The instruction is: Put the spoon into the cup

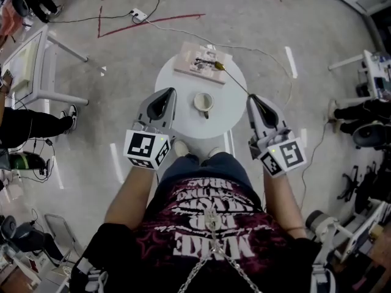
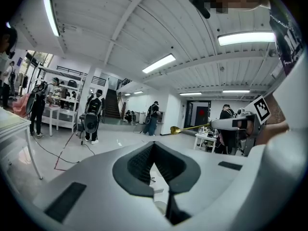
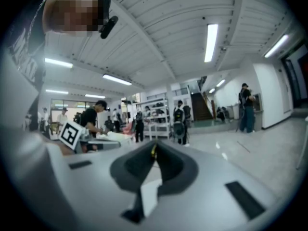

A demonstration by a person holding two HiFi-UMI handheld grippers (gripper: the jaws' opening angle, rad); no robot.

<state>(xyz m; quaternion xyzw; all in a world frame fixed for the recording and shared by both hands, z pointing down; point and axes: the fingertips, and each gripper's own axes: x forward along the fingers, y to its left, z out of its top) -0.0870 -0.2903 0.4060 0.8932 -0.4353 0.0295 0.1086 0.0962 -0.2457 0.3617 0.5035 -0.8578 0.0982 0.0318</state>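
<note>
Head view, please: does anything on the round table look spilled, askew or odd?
Nothing stands out. The cup stands upright on the round table, nothing spilled; the spoon is simply held by the right gripper.

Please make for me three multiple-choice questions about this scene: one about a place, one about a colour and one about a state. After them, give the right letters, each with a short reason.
1. Where does the cup stand?
A. on the floor
B. near the middle of the round white table
C. on a shelf

2. What colour is the spoon?
A. gold
B. blue
C. black

3. In what state is the right gripper?
A. open and empty
B. shut on the spoon
C. shut on the cup

Answers:
1 B: the head view shows the cup upright on the tabletop, close to its centre.
2 A: the thin handle and small bowl shine gold in the head view and the left gripper view.
3 B: the right gripper view shows the jaws together with a gold sliver between them.
</note>
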